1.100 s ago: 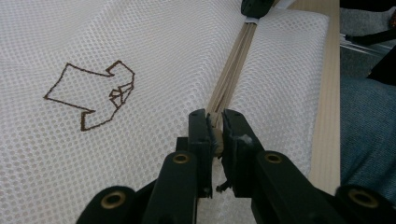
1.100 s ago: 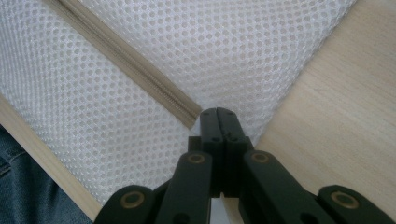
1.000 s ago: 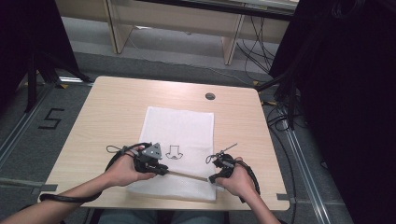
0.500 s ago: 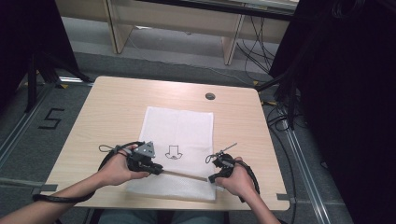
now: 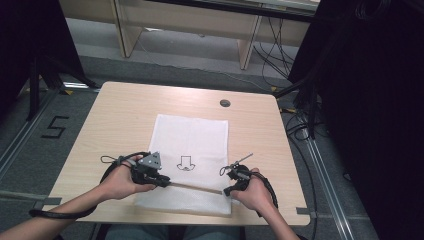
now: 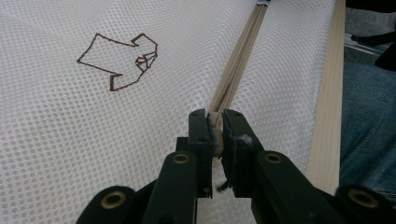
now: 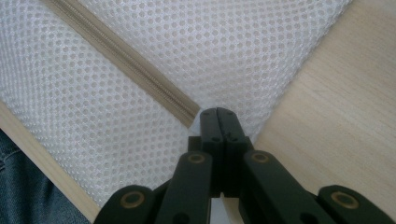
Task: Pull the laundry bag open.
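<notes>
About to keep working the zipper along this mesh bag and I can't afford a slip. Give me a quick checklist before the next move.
1. Left gripper clamped on the zipper pull: ok, jaws pinch the tan tab.
2. Right gripper anchoring the mesh bag at the zipper's end: ok, jaws shut at the bag's edge; the fabric inside them is hidden.
3. Zipper running straight between the grippers: ok, a taut line in the high view.
4. Bag lying flat on the table: ok, no bunching seen.
5. Zipper state ahead of the pull: cannot tell; the tapes look parted in the left gripper view.
6. Cables off the bag: ok.
</notes>
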Tool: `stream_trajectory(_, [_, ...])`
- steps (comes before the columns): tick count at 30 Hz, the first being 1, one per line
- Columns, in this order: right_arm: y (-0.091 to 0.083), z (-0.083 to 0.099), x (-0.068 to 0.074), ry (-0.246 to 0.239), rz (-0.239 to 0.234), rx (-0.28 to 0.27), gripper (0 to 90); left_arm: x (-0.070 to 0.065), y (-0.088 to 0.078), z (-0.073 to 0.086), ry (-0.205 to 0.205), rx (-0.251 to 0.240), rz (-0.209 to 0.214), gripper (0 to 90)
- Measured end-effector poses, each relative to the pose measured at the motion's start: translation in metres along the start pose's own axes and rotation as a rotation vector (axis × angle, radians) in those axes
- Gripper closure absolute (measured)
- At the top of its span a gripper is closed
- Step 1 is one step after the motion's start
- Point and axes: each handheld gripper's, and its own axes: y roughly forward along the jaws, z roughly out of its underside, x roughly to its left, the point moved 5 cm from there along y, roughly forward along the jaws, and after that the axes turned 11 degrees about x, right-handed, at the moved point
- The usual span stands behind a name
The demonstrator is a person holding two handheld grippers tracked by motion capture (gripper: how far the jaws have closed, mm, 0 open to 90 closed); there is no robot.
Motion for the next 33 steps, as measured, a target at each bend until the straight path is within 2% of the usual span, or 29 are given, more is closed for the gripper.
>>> stream_trajectory(1, [0.001,0.000,0.000,-0.010,-0.005,-0.012,90.0,0.000,0.000,0.000,-0.010,-0.004,-0.006,82.3])
stream_trajectory(2, [0.001,0.000,0.000,-0.012,-0.010,-0.016,90.0,0.000,-0.001,0.001,0.001,0.008,-0.018,82.3])
stream_trajectory(3, [0.001,-0.001,0.000,-0.013,-0.007,-0.016,90.0,0.003,-0.002,0.004,0.037,0.037,-0.055,82.3])
stream_trajectory(4, [0.000,0.000,-0.001,-0.015,0.000,-0.005,90.0,0.004,-0.005,0.005,0.003,0.017,-0.030,82.3])
stream_trajectory(5, [0.001,0.000,-0.001,-0.014,-0.003,-0.018,90.0,0.006,-0.007,0.007,-0.035,0.005,0.000,82.3])
stream_trajectory(6, [0.000,0.001,0.000,0.007,-0.004,0.000,90.0,0.007,-0.009,0.008,-0.019,0.014,-0.036,82.2])
stream_trajectory(7, [0.000,0.001,-0.001,0.002,-0.002,-0.001,90.0,0.007,-0.012,0.009,-0.033,0.000,-0.014,82.2])
stream_trajectory(8, [0.000,0.000,-0.002,-0.014,-0.002,-0.012,90.0,0.006,-0.013,0.010,-0.030,0.003,-0.023,82.2])
stream_trajectory(10, [0.000,0.000,-0.001,-0.015,0.000,-0.004,90.0,0.005,-0.013,0.012,-0.026,0.001,-0.008,82.2])
stream_trajectory(13, [0.000,0.000,-0.001,-0.002,0.005,0.004,90.0,0.004,-0.012,0.015,-0.019,0.002,-0.011,82.2])
stream_trajectory(15, [0.000,0.000,-0.002,-0.021,-0.002,-0.009,90.0,0.002,-0.011,0.017,-0.029,-0.006,-0.006,82.2])
stream_trajectory(16, [0.000,0.000,-0.002,-0.018,-0.003,-0.009,90.0,0.002,-0.011,0.019,-0.021,0.011,-0.021,82.2])
stream_trajectory(19, [0.000,0.000,-0.001,-0.010,-0.003,-0.016,90.0,0.001,-0.012,0.021,-0.036,-0.003,-0.001,82.2])
stream_trajectory(20, [0.000,0.001,-0.001,-0.009,-0.003,-0.007,90.0,0.001,-0.012,0.021,-0.026,-0.002,-0.005,82.2])
stream_trajectory(21, [0.000,0.001,-0.001,-0.003,-0.002,-0.005,90.0,-0.001,-0.011,0.022,-0.037,-0.002,-0.009,82.2])
stream_trajectory(23, [0.000,0.000,-0.001,-0.011,0.003,-0.002,90.0,0.000,-0.011,0.023,-0.033,0.002,-0.013,82.3])
stream_trajectory(24, [0.000,0.000,0.000,0.000,-0.001,0.000,90.0,0.001,-0.012,0.023,-0.019,0.006,-0.018,82.2])
stream_trajectory(26, [0.000,0.000,0.000,-0.020,-0.004,-0.004,90.0,0.001,-0.012,0.025,-0.041,0.001,-0.011,82.2])
stream_trajectory(28, [0.000,0.000,0.001,-0.018,-0.006,-0.003,90.0,0.004,-0.013,0.027,-0.020,0.015,-0.032,82.2])
stream_trajectory(29, [0.000,0.000,0.001,-0.008,-0.008,0.001,90.0,0.004,-0.013,0.028,-0.049,0.002,-0.013,82.3])
stream_trajectory(30, [0.000,0.000,0.001,-0.008,-0.009,0.000,90.0,0.004,-0.015,0.028,-0.059,-0.012,-0.001,82.2])
stream_trajectory(32, [0.000,0.000,0.001,-0.018,-0.006,-0.006,90.0,0.003,-0.015,0.027,-0.032,0.004,-0.019,82.3])
stream_trajectory(33, [0.000,-0.001,0.001,-0.018,-0.001,-0.005,90.0,0.002,-0.014,0.027,-0.035,0.007,-0.020,82.2])
